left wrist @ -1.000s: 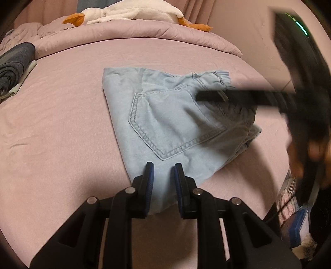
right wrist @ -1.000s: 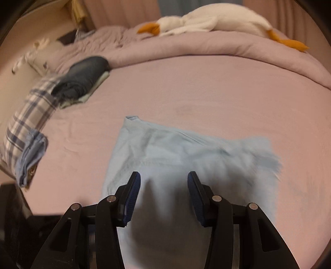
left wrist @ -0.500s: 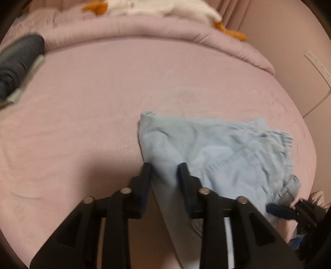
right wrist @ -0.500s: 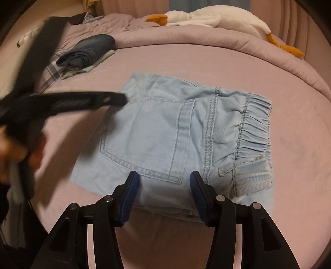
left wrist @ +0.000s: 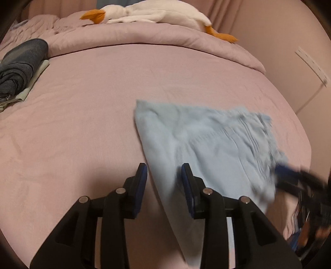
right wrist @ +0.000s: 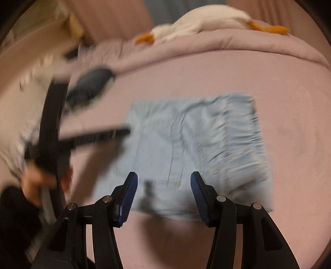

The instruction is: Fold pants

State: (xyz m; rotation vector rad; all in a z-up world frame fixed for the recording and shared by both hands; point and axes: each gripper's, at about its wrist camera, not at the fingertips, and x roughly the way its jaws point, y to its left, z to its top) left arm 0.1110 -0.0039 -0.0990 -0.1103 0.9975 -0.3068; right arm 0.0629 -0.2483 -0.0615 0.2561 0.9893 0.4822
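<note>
My pants lie as a folded light-blue denim packet on the pink bed, toward its near right part; the elastic waistband is on the right in the right wrist view. Both views are blurred.

Left tongs are spread, straddling the packet's near left edge. Whether the pads touch the cloth I can't tell. Right tongs are spread wide over the near edge, gripping nothing.

Risks, as I judge them:
- Packet is several loose layers. If I close the left tongs on the top layer only and lift, the fold peels open.
- The near right corner looks close to the bed edge in the left wrist view. A push or drag that way could slide the pants off.
- Both tongs work the same small packet, close together. Crossing paths, they could knock each other or snag the waistband.
- Denim on a soft sheet: dragging could bunch the sheet and skew the fold.

Also here, well away from the pants: dark folded clothes at far left and a plush goose on the rolled duvet at the back.
</note>
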